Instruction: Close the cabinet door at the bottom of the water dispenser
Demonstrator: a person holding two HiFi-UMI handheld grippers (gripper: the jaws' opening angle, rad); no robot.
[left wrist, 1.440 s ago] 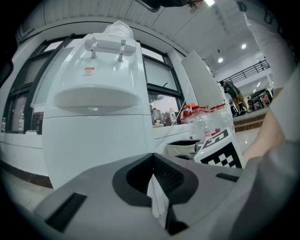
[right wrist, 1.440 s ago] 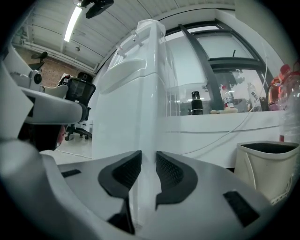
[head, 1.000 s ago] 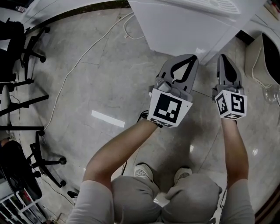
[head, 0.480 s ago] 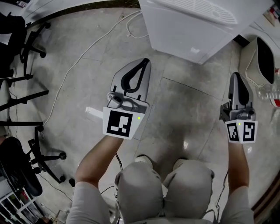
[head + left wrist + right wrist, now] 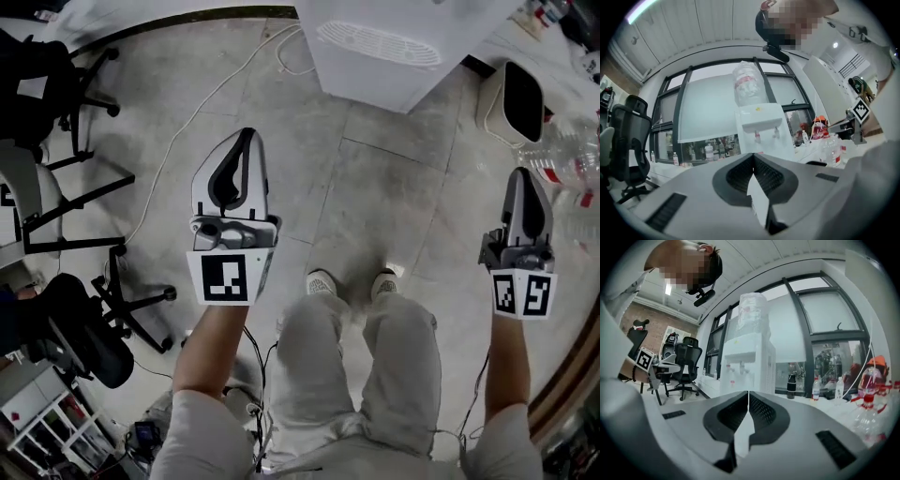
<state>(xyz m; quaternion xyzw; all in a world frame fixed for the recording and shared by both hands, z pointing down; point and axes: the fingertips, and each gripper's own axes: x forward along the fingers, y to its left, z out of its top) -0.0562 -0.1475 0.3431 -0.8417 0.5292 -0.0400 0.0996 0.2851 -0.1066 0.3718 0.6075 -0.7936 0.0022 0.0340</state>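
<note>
White water dispenser (image 5: 394, 66), door seemingly hidden.

The dispenser (image 5: 380, 47) is cut off by the head view's top edge, and its cabinet door cannot be seen there. In each gripper view the gripper's own body covers the dispenser's lower part, so the door stays hidden behind the left gripper (image 5: 753, 155) and behind the right gripper (image 5: 748, 392) alike. The clear bottles (image 5: 562, 155) at the right are blurred and cut by the edge. The chair (image 5: 42, 80) at the left is partly out of frame. Labels on the sill bottles (image 5: 708, 151) are too small to read.
</note>
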